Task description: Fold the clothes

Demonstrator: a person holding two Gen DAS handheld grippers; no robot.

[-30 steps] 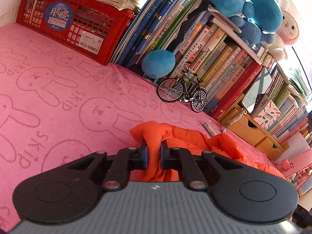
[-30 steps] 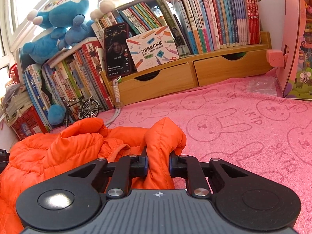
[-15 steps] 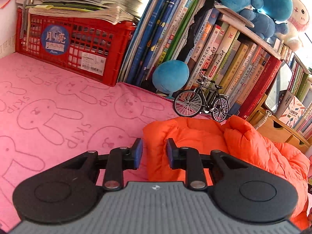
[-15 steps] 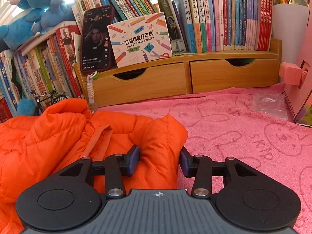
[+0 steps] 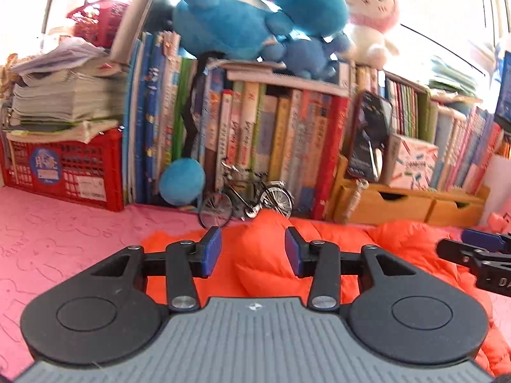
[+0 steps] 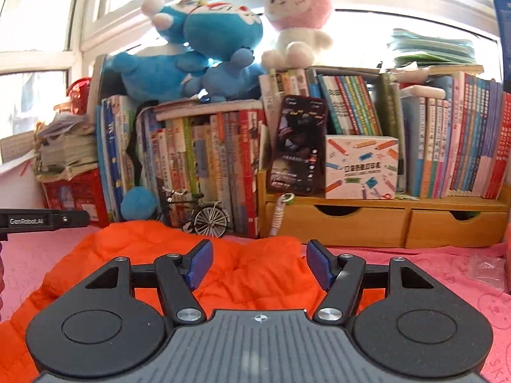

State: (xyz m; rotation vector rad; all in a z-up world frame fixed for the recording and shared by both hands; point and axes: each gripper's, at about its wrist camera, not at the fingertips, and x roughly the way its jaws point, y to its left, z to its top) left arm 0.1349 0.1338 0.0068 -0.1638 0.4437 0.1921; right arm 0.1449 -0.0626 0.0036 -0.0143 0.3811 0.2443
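Left gripper [image 5: 252, 252] jaws wide apart, holding nothing, hovering over the orange jacket [image 5: 319, 255] on the pink bunny cloth [image 5: 64, 239], likely free to regrip for a fold. Right wrist view: right gripper [image 6: 257, 268] also wide open and empty above the jacket's puffy edge, near the toy bicycle [image 6: 194, 214]

A pink towel [image 6: 447, 268] printed with rabbit outlines covers the surface. On it lies a puffy orange jacket [image 6: 252, 268], spread low. Along the back edge stand a red crate [image 5: 64, 169], a row of upright books [image 5: 255, 146], a small model bicycle [image 6: 198, 217] and a wooden drawer unit [image 6: 383, 226]. A crumpled clear plastic bag [image 6: 485, 268] lies at the right
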